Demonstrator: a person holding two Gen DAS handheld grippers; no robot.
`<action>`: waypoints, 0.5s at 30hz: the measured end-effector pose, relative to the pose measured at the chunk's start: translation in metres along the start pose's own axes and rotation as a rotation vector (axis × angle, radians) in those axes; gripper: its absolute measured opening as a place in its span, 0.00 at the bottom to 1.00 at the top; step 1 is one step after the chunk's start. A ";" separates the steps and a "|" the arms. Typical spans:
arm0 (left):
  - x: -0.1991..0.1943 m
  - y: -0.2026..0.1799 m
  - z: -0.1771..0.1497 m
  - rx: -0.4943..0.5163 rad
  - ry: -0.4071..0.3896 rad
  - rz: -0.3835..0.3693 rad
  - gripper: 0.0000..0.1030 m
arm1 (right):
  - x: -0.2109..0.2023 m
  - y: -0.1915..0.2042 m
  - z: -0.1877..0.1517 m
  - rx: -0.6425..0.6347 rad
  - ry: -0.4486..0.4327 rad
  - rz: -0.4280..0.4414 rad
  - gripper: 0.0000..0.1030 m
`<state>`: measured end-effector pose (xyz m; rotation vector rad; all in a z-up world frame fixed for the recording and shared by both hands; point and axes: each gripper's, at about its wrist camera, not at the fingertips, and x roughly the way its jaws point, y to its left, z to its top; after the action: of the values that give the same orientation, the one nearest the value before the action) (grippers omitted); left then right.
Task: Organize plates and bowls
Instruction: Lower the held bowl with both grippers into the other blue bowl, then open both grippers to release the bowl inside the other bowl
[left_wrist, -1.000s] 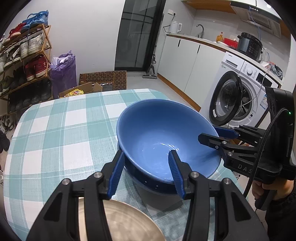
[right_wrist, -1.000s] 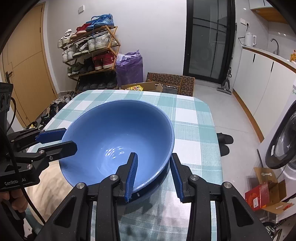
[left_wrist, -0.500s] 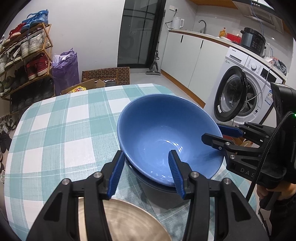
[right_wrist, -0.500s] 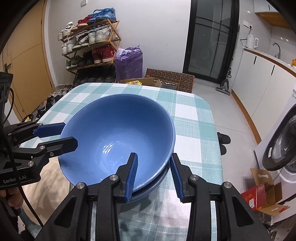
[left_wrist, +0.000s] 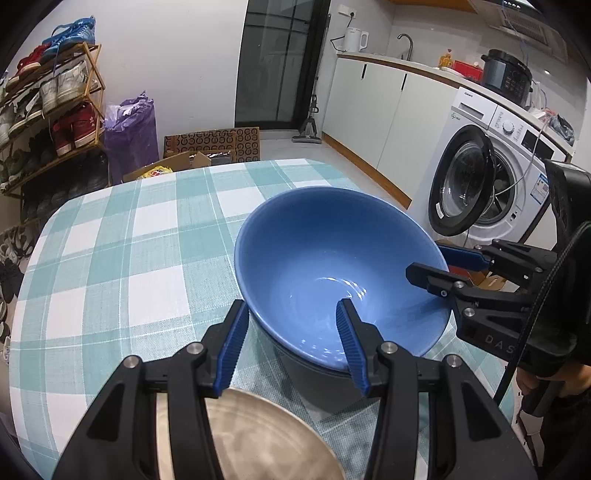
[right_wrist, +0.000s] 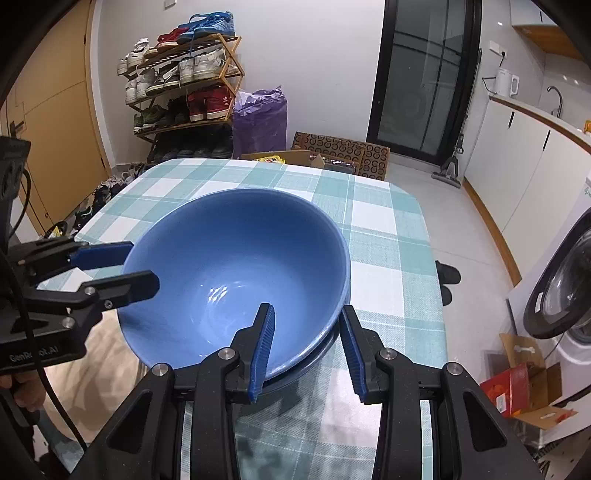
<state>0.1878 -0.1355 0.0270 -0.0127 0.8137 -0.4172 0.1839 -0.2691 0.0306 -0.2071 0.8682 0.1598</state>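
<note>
A light blue bowl (left_wrist: 332, 266) sits nested in a darker blue bowl (left_wrist: 314, 365) on the checked table; both also show in the right wrist view, the light bowl (right_wrist: 236, 258) over the dark bowl's rim (right_wrist: 314, 363). My left gripper (left_wrist: 291, 343) is open, its fingers astride the bowl's near rim. My right gripper (right_wrist: 306, 347) is open too, one finger inside the bowl and one outside the rim. Each gripper shows in the other's view, the right one (left_wrist: 439, 267) and the left one (right_wrist: 129, 267), on opposite sides of the bowl.
A beige plate (left_wrist: 251, 435) lies under my left gripper at the table's near edge. The teal checked tablecloth (left_wrist: 129, 258) covers the table. A washing machine (left_wrist: 487, 177) with its door open stands to the right, a shoe rack (right_wrist: 184, 81) by the far wall.
The stacked bowls have come down onto the table. Both grippers still straddle the light bowl's rim and have pulled back slightly.
</note>
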 end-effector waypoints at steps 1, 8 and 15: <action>0.001 0.000 0.000 0.001 0.001 0.000 0.46 | 0.000 0.000 0.000 -0.003 -0.003 -0.003 0.36; 0.005 0.001 -0.003 0.004 0.017 -0.008 0.46 | 0.004 -0.001 -0.003 -0.006 0.007 -0.016 0.36; 0.007 -0.001 -0.004 0.013 0.020 0.002 0.47 | 0.007 0.004 -0.004 -0.031 0.016 -0.038 0.37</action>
<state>0.1893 -0.1383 0.0195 0.0046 0.8303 -0.4214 0.1843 -0.2659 0.0221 -0.2541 0.8773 0.1363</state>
